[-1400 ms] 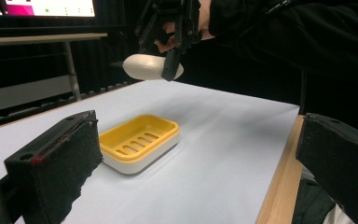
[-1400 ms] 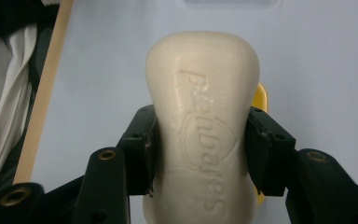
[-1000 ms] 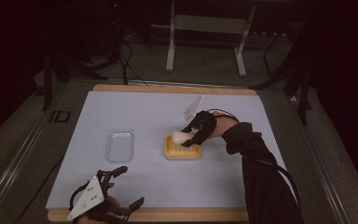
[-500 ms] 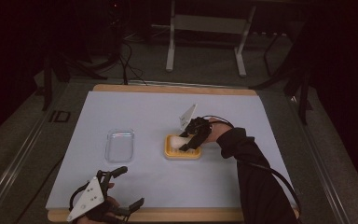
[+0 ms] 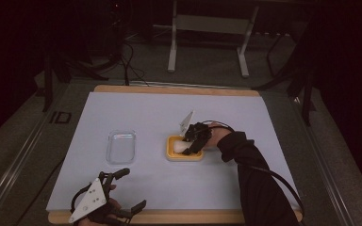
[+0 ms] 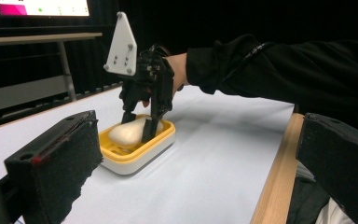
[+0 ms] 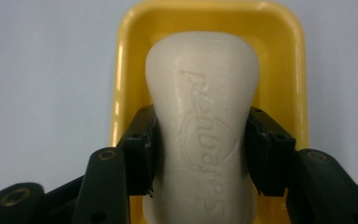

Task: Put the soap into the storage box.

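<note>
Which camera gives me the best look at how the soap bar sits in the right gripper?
The right gripper view: the soap bar is close up, both pads pressing its sides above the yellow soap dish. The left gripper view shows the right gripper side-on over the dish. The high view shows it small and partly covered.

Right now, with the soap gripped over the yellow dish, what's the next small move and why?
Probably open the right gripper. Its pads press both sides of the soap, and the left gripper view shows the soap lying low inside the dish, seemingly resting on it. Letting go should leave it seated there.
</note>
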